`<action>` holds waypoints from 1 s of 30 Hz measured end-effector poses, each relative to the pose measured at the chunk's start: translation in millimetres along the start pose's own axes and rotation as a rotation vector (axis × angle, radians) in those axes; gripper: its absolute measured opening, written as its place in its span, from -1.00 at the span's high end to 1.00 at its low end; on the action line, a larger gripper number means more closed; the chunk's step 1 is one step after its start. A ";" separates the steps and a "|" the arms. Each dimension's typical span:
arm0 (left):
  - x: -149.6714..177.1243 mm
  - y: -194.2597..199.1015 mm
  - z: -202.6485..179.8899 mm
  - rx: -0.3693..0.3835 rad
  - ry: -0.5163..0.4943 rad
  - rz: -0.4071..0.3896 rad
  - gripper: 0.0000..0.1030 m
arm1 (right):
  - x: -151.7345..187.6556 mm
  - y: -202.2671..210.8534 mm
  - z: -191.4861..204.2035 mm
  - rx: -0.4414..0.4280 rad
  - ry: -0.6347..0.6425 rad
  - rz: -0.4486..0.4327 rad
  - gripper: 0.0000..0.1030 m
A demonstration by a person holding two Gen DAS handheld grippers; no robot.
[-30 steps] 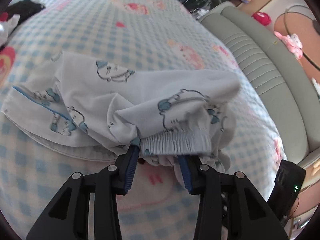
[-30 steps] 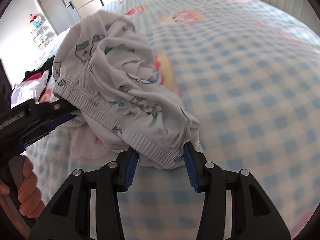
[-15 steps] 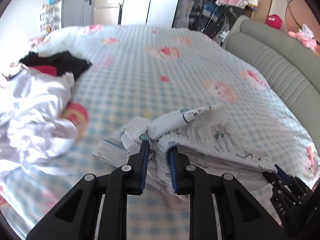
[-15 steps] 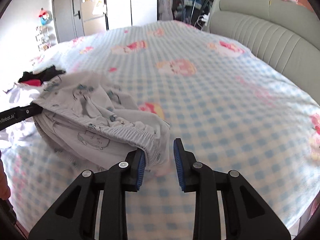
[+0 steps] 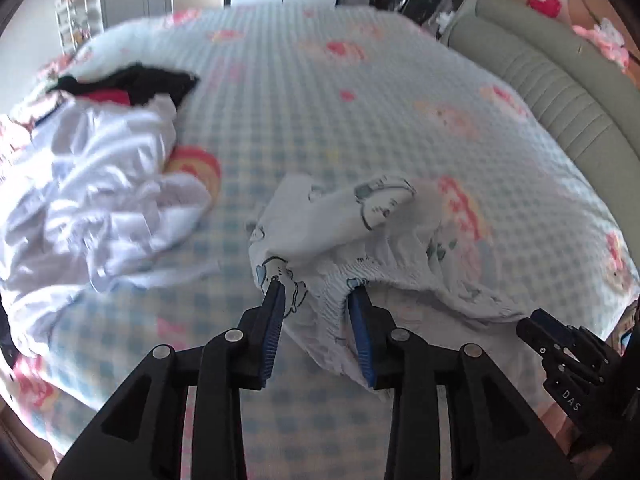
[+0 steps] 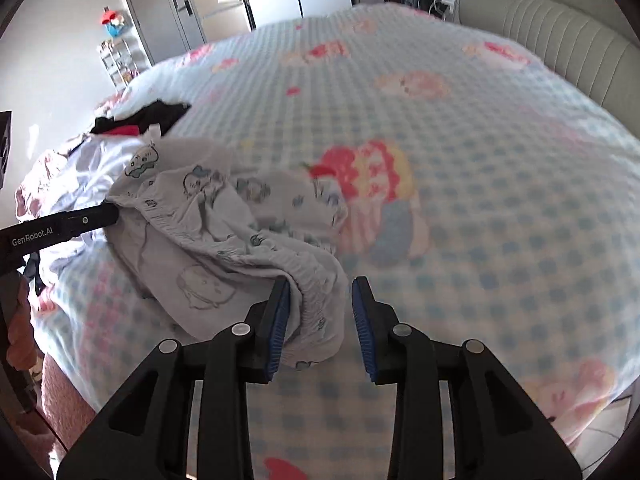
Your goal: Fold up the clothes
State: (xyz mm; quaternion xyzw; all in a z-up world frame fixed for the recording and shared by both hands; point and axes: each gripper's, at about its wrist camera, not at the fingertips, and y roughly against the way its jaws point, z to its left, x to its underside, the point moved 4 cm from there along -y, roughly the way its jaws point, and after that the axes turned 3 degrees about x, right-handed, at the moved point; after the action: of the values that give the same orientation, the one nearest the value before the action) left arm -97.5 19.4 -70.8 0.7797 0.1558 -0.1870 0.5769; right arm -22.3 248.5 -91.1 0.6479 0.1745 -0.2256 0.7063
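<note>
Shorts [image 5: 360,236] still bunched, no fold made. Left gripper [image 5: 316,312] and right gripper [image 6: 320,304] just reopened, jaws half-wide, waistband loose between them. White pile [image 5: 92,192] untouched.

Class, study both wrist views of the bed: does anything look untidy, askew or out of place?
Yes. The printed garment hangs bunched and twisted between the left gripper and right gripper, its elastic waistband crumpled, not flat. Beside it a rumpled white garment and a black one lie heaped, unfolded, on the checked bedspread.
</note>
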 end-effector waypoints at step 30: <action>79.9 -42.7 9.1 0.176 0.180 0.117 0.28 | -7.2 -68.6 100.4 -0.190 0.348 0.118 0.29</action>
State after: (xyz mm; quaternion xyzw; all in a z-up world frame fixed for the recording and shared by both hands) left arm -47.7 25.0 -146.8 0.8488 0.1439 -0.0954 0.4998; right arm -70.3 145.4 -134.6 0.6168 0.2759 -0.0511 0.7355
